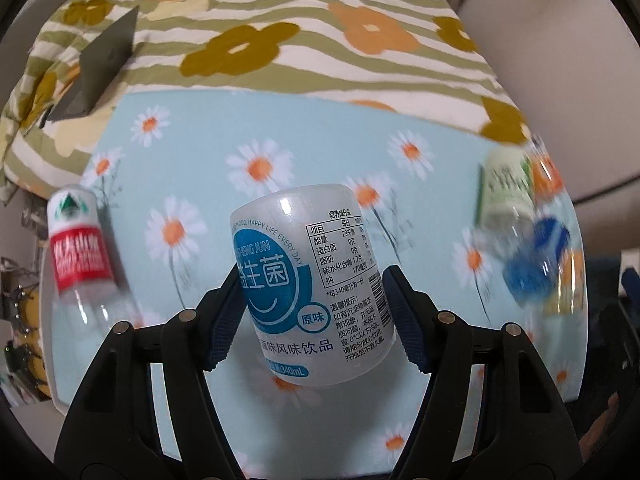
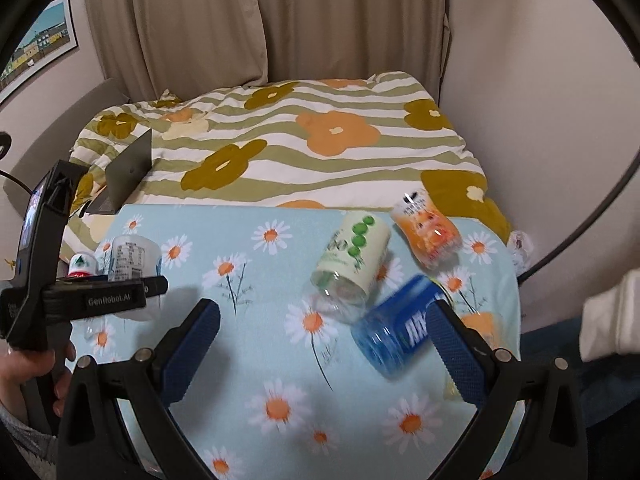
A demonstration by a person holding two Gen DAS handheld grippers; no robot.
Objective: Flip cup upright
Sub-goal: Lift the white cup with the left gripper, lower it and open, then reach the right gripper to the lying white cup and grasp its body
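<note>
A daisy cloth point(image 2: 248, 240) is covering the table, cups lying scattered on it. The left gripper point(image 1: 312, 312) is clamping the white cup point(image 1: 308, 280) between its pads, closed end pointing up and away, long axis slightly tilted. The right gripper point(image 2: 324, 344) is hanging open, holding nothing, with the blue cup point(image 2: 396, 328) lying on its side just ahead, nearer its right finger

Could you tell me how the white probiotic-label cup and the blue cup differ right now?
The white probiotic-label cup sits between the fingers of the left hand-held gripper, closed end up, while the blue cup lies on its side on the daisy tablecloth. The white cup is frosted with blue print; the blue cup is tinted blue plastic. The blue cup lies ungripped at the open right hand-held gripper. Both look like cut-down drink bottles.
</note>
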